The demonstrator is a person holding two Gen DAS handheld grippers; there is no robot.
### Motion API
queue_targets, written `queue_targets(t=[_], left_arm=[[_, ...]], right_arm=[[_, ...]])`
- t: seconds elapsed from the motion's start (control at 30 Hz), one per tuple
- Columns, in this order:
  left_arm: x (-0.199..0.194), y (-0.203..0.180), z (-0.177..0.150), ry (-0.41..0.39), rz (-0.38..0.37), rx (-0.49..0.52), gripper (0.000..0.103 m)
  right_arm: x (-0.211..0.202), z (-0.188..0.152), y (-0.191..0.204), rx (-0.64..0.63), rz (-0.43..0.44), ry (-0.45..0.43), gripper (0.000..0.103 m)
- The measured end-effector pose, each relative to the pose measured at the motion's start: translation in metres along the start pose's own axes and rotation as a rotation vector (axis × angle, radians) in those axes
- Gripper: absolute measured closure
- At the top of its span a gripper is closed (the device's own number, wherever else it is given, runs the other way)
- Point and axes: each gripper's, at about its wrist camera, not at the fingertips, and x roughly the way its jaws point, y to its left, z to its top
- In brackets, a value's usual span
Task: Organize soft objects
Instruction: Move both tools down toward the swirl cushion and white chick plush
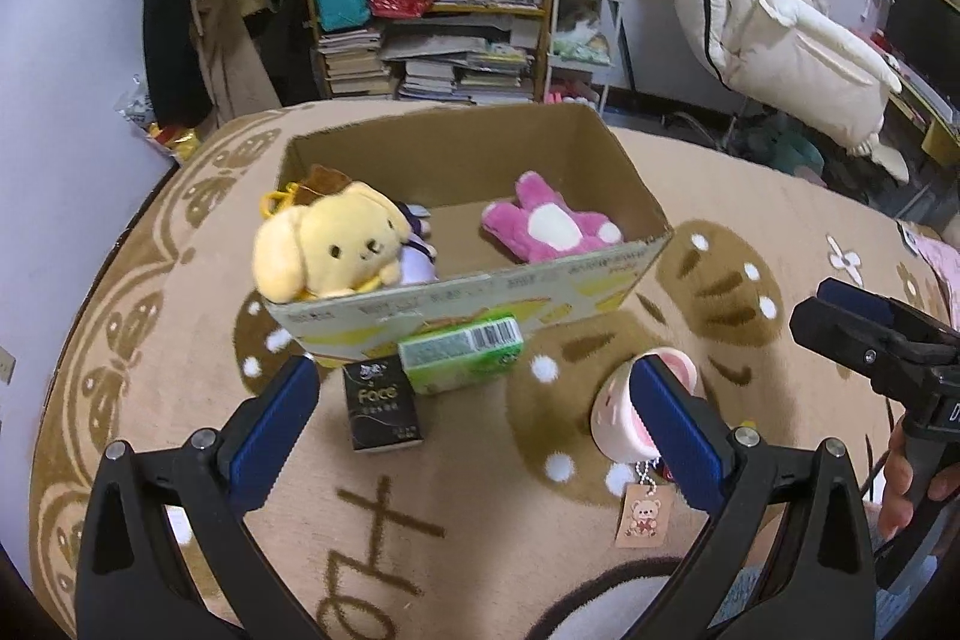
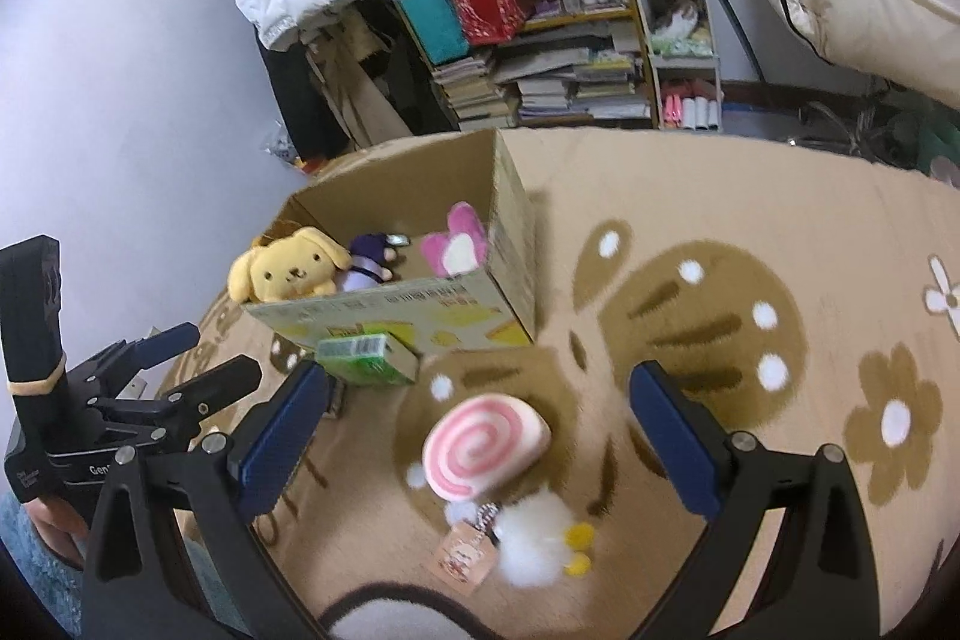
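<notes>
Two hand-held grippers with black arms and blue finger pads hover over a beige carpet point(image 1: 480, 490) patterned with brown butterflies and flowers. An open brown cardboard box point(image 1: 456, 166) stands on the carpet. Inside it, a yellow plush dog with floppy ears point(image 1: 330, 244) leans against the near left corner, its head above the rim; a small purple plush figure point(image 1: 417, 253) lies just beside it, and a pink plush rabbit with a white belly point(image 1: 549, 226) lies flat on the box floor toward the right.

Outside the box, touching its near wall, sits a green tissue pack with a barcode point(image 1: 459, 355), and a black tissue pack printed "Face" point(image 1: 381, 403) stands just in front of that.

Left gripper point(image 1: 474, 424) — its jaws stand wide apart, holding nothing, with the black pack between them. Right gripper point(image 2: 480, 430) — also spread wide and empty, poised above a pink-and-white swirl-patterned plush roll point(image 2: 486, 445) that lies on the carpet. Beside the roll's near end lie a small paper tag with a bear drawing point(image 2: 465, 556) on a bead chain, and a fluffy white plush with yellow feet point(image 2: 537, 541). Part of a hand point(image 1: 900, 484) grips the right gripper's handle.
</notes>
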Motion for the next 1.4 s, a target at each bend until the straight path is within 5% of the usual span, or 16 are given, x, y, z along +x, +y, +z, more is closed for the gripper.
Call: queue_targets(t=[0.47,0.73,0.97,1.3,1.4], left_arm=[[0.04,-0.032,-0.007,0.085,-0.07,0.084,0.001],[0.061,-0.052,-0.013,0.139,-0.106,0.12,0.001],[0.08,-0.064,-0.018,0.198,-0.183,0.101,0.001],[0.106,-0.087,-0.028,0.254,-0.176,0.162,0.001],[0.113,-0.089,-0.03,0.265,-0.165,0.163,0.001]], right_arm=[[0.018,-0.019,-0.035,0.06,0.014,0.153,0.0],[0.026,-0.025,-0.045,0.101,-0.001,0.215,0.013],[0.035,-0.031,-0.051,0.134,-0.003,0.27,0.014],[0.053,-0.039,-0.062,0.188,0.024,0.354,0.015],[0.058,-0.041,-0.058,0.164,0.038,0.383,0.025]])
